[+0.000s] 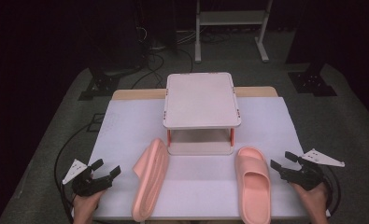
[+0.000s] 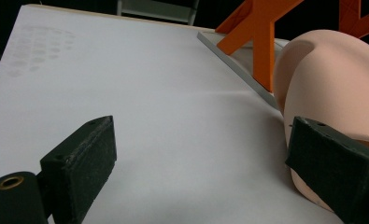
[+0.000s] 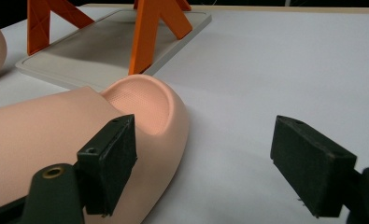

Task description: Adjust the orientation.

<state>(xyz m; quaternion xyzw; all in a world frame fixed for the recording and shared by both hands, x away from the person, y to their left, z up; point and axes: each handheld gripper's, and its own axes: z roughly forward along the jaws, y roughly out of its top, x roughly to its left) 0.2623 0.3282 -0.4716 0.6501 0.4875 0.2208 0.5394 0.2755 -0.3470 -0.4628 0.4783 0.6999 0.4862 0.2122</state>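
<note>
Left gripper [image 1: 108,170]: jaws wide, nothing between them, near left of the worktop [image 1: 126,126]. Left slipper [image 1: 150,179]: tipped on its side, just right of that gripper. Two-tier rack [image 1: 202,100]: centre, far; both shelves bare. Right slipper [image 1: 253,182]: upright, sole down. Right gripper [image 1: 282,161]: jaws wide, holding nothing, just beside it.

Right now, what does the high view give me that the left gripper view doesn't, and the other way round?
High view alone: the right gripper with open jaws beside the upright slipper, the rack's top shelf, and the person's hands.

Left gripper view alone: a close look at the rack's orange legs and the bare white mat between the jaws.

Both: the left gripper open and holding nothing, the slipper lying on its side next to it, and the white table cover.
</note>
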